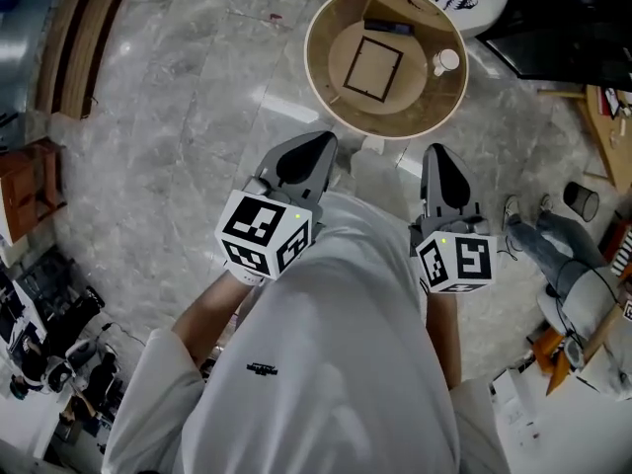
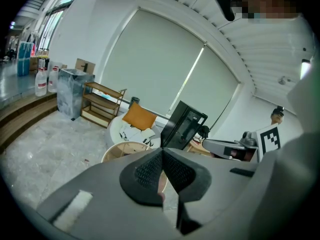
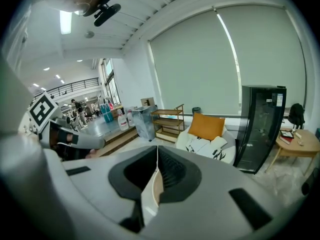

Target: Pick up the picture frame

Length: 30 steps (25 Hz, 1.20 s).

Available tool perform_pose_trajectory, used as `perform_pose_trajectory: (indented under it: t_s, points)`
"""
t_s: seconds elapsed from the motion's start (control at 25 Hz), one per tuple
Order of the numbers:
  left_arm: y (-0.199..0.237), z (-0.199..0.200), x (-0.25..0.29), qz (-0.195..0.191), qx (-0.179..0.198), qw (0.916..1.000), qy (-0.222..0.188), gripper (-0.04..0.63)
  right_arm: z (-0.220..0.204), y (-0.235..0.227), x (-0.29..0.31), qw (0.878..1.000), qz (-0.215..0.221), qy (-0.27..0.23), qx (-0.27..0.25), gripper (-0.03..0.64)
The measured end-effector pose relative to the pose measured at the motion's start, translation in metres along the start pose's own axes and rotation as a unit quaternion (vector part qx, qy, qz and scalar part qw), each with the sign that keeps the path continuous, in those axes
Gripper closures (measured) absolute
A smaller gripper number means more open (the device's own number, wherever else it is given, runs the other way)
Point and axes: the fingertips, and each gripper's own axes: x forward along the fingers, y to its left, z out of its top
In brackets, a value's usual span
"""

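Wood round bench [image 1: 321,77] w/ a raised rim sat on the grey marble floor [image 1: 178,117], just ahead of the person in the head view. Picture frame [image 1: 373,68] was lying flat inside it, roughly in the middle: thin dark border, pale centre, turned a bit off square. Same bench also had a small white cup-ish thing [image 1: 446,61] near the right wall and a flat black item [image 1: 388,26] toward the far side, both apart from the frame.

Left tool [image 1: 301,156] and right tool [image 1: 441,171] were both held low, close to the person's white shirt [image 1: 326,344], on the near side of the bench and not touching it or the frame.

Left gripper view: left tool had its pads pressed together at the tips, nothing between them afaict. The bench rim showed just past the tips, w/ an orange cushion [image 2: 140,118] and a black cabinet [image 2: 182,126] behind.

Right gripper view: same deal, right tool closed up and empty. Orange cushion, black cabinet and a wood shelf [image 3: 167,119] were in the bg.
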Motion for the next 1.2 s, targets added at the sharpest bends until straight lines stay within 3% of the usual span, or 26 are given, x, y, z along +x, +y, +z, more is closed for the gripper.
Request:
perform_pose_trajectory:
  t_s: [0.48,0.64,1.0,1.2]
  points:
    - [-0.015,0.0,0.06,0.027,0.022,0.9991,0.025,0.603,-0.008,-0.039,0.028,0.999,0.037,0.009,-0.01,0.611]
    - [-0.002,-0.007,0.089,0.05,0.025,0.998,0.029,0.603,-0.018,-0.042,0.054,0.997,0.077,0.004,-0.003,0.611]
    - [0.043,-0.043,0.147,0.086,-0.003,0.9956,0.035,0.603,-0.088,-0.058,0.122,0.994,0.094,0.057,0.012,0.609]
    - [0.062,-0.072,0.172,0.086,-0.008,0.9952,0.046,0.603,-0.128,-0.066,0.152,0.992,0.094,0.08,0.03,0.609]
